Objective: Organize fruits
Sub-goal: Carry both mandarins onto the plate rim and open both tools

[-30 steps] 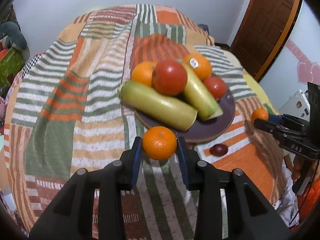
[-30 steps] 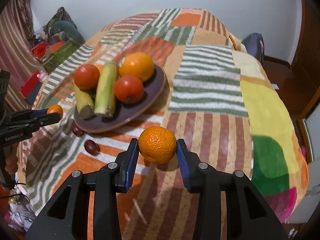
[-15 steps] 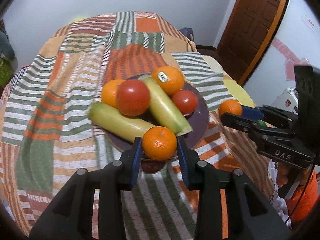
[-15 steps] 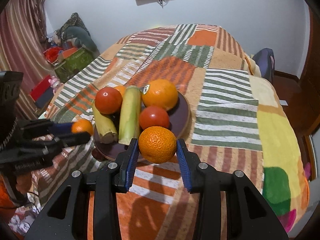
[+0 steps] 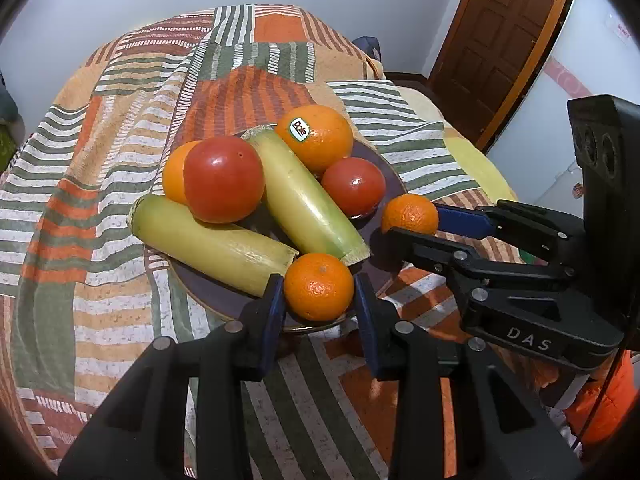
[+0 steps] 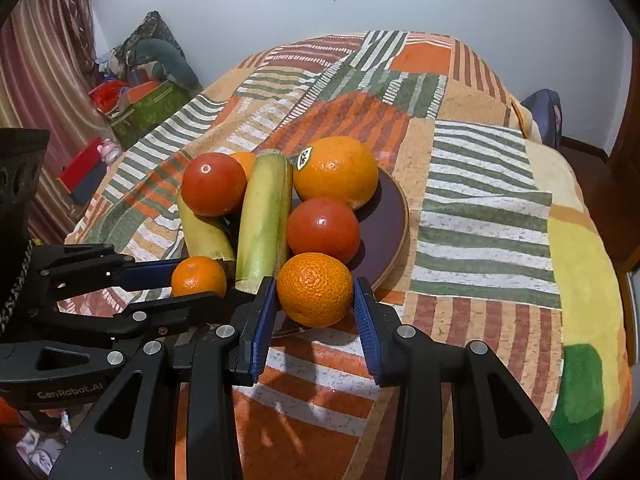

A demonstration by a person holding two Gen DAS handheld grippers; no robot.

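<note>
A dark plate (image 5: pixel 390 176) on the patchwork bedspread holds two pale green squashes (image 5: pixel 304 198), two tomatoes (image 5: pixel 222 184) and two oranges (image 5: pixel 320 136). My left gripper (image 5: pixel 319 304) is shut on a mandarin (image 5: pixel 319 286) over the plate's near rim. My right gripper (image 6: pixel 315 304) is shut on another mandarin (image 6: pixel 315 288) at the plate's near edge (image 6: pixel 400 208). Each gripper with its mandarin shows in the other's view: the right one (image 5: pixel 410 216) at the plate's right side, the left one (image 6: pixel 199 276) beside the squash ends.
The bedspread (image 5: pixel 120 120) covers a bed sloping away on all sides. A wooden door (image 5: pixel 500 40) stands at the back right. Boxes and clutter (image 6: pixel 136 96) lie on the floor to the left of the bed.
Both grippers have moved in toward the plate with their mandarins and now hold them at its near rim, close to each other. The small dark fruits on the spread are hidden now.
</note>
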